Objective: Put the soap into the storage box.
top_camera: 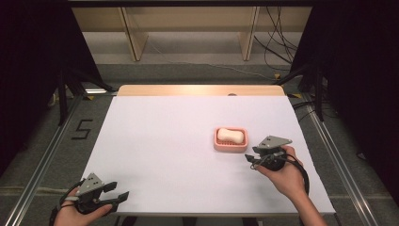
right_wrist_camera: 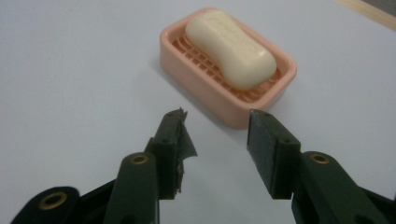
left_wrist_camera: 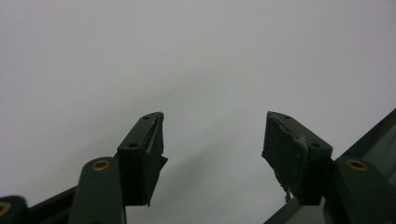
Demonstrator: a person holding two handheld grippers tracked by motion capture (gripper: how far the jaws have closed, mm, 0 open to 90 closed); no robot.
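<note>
High view, one soap (top_camera: 230,135), one dish (top_camera: 218,141)

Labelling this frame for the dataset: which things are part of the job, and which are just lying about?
Part of the job:
- soap, lying in the dish
- pink soap dish
- right gripper, open, just short of the dish
- white table sheet under it all

Lying about:
- left gripper, open, idle at the near left corner
- cables on the floor behind

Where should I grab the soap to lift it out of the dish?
Grip the soap across its narrow waist, coming down from above with the right gripper. It lies flat in the dish, whose rim likely blocks low side approaches, and the pinched middle probably fits open fingers best.
</note>
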